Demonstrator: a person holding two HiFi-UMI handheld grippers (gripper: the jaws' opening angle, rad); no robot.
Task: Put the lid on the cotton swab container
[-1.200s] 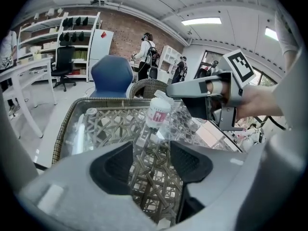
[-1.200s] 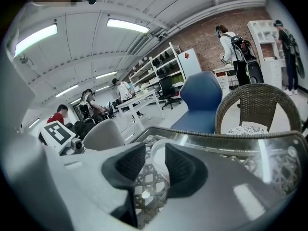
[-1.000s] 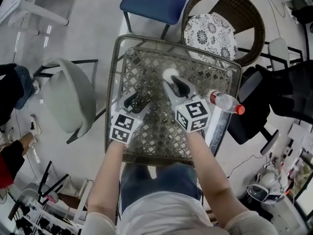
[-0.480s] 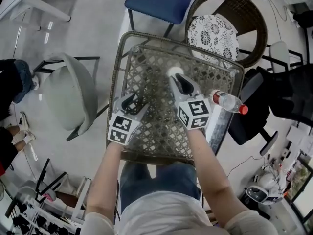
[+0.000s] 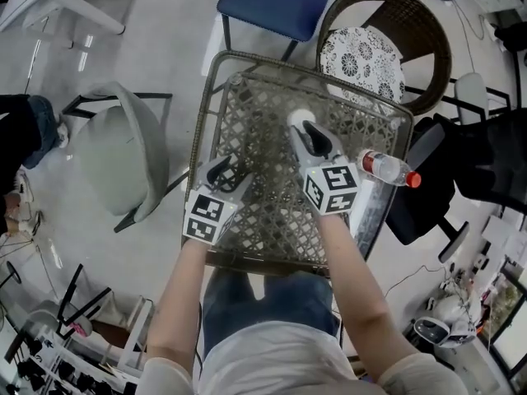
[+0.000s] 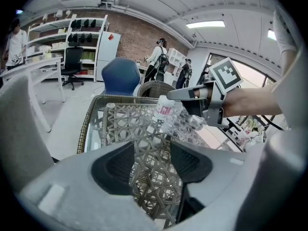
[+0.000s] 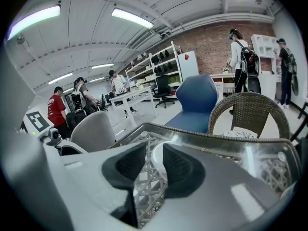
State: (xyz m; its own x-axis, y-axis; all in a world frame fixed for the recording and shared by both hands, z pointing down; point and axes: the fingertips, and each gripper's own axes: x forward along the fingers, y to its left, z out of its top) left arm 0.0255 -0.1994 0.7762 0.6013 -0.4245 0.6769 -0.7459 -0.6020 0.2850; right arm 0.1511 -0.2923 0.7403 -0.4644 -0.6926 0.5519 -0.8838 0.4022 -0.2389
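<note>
Jaws on my right gripper (image 5: 308, 132) were opening, pinching nothing, white round container (image 5: 296, 118) just past their tips; my left gripper (image 5: 224, 169) stood spread and empty over the table (image 5: 247, 122).

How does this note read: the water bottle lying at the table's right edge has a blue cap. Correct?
Not quite. The cap is red, not blue, as the head view shows. The rest holds: the water bottle lies at the right edge of the table.
</note>
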